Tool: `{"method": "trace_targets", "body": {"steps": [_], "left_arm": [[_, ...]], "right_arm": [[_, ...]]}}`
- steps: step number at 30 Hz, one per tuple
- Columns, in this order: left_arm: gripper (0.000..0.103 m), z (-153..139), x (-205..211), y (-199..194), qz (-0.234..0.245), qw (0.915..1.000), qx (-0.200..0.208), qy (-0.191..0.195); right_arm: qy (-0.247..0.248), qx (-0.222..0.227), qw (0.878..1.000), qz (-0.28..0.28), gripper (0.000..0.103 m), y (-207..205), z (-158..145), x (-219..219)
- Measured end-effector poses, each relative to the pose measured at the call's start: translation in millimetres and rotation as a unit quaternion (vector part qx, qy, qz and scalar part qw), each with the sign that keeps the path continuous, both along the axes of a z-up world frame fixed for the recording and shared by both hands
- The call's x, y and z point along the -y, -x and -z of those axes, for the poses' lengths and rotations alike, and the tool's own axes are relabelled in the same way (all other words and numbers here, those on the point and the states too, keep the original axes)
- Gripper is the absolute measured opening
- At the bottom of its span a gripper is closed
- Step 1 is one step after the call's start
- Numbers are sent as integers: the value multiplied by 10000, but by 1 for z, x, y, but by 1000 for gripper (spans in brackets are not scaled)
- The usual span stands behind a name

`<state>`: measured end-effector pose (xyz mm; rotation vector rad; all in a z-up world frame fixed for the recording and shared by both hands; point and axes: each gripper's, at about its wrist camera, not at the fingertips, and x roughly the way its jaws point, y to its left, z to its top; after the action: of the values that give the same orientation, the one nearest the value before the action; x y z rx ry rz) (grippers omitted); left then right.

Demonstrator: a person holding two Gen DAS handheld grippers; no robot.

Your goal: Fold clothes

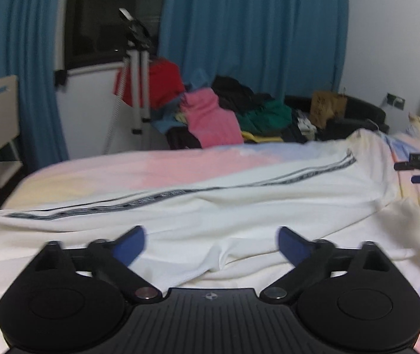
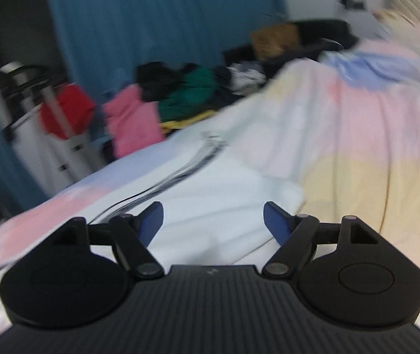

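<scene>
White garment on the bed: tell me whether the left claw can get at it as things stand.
Probably yes. The left claw is open with nothing between its fingers, and the white garment lies spread on the bed just ahead of it, uncovered.

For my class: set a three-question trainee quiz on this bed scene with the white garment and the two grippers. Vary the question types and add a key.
1. True or false: the left gripper is shut on the white garment.
2. The garment's dark stripes run: A) along its length B) in a ring around a cuff C) there are none.
3. What colour is the cloth hanging from the clothes pile towards the bed?

Key: 1 false, both jaws stand open; 2 A; 3 pink.
</scene>
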<state>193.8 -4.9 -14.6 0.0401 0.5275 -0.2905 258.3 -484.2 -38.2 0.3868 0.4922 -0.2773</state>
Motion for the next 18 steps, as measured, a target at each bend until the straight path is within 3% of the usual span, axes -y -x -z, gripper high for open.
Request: {"method": "trace_targets", "body": {"steps": [5,10,13,18], "left_arm": [[103,-17,-41,57,-578,9982,-177,-1],[103,-18,-100,101,-1333,9897,-503,130],[103,-14,-141,119,-1830,9791,-811,349],[103,10,-203,136,-2407,9533,-1429,1135]], "right_arm": [[393,82,9984,-402,77,54,-25,-69],[555,-14,9970,-533,77,93,-32,-120],[350,5,9977,-575,77,109,-24,-131],[399,-127,9968,-687,77,116,-5,-136]]}}
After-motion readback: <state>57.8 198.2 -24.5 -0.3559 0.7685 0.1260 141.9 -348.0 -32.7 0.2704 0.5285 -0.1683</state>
